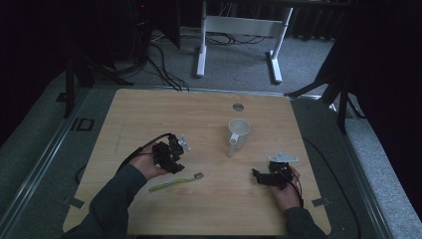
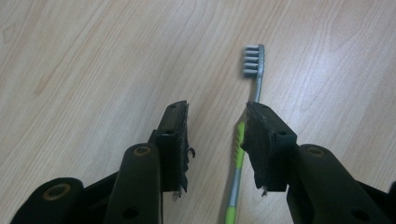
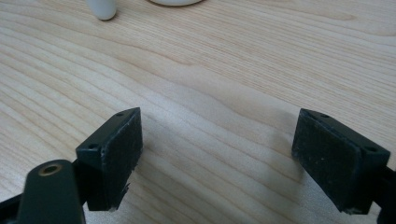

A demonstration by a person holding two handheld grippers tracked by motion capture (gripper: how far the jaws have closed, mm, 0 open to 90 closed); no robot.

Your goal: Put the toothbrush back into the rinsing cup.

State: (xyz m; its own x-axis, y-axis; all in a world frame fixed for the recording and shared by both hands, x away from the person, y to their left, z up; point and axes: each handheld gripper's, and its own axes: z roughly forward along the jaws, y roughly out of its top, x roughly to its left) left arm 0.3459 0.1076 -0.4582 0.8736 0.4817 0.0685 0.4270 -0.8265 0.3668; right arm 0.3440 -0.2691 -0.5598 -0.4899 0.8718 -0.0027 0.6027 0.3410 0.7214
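Observation:
A toothbrush (image 1: 174, 183) with a green and grey handle and a grey head lies flat on the wooden table (image 1: 199, 109), left of centre near the front. My left gripper (image 1: 175, 166) hovers just above its handle. In the left gripper view the toothbrush (image 2: 239, 144) runs between the parted jaws, close beside the right pad (image 2: 259, 140), and neither pad presses on it. A white mug (image 1: 239, 132) stands upright at mid-table with its handle toward me. My right gripper (image 1: 258, 175) rests open at the front right, with bare wood between its jaws (image 3: 219, 126). The mug's base (image 3: 176, 1) shows at the top edge of the right gripper view.
A round grommet hole (image 1: 238, 106) sits near the table's far edge. Beyond the table, a white desk frame (image 1: 239, 30) stands on grey carpet with loose cables. Black stands flank both sides.

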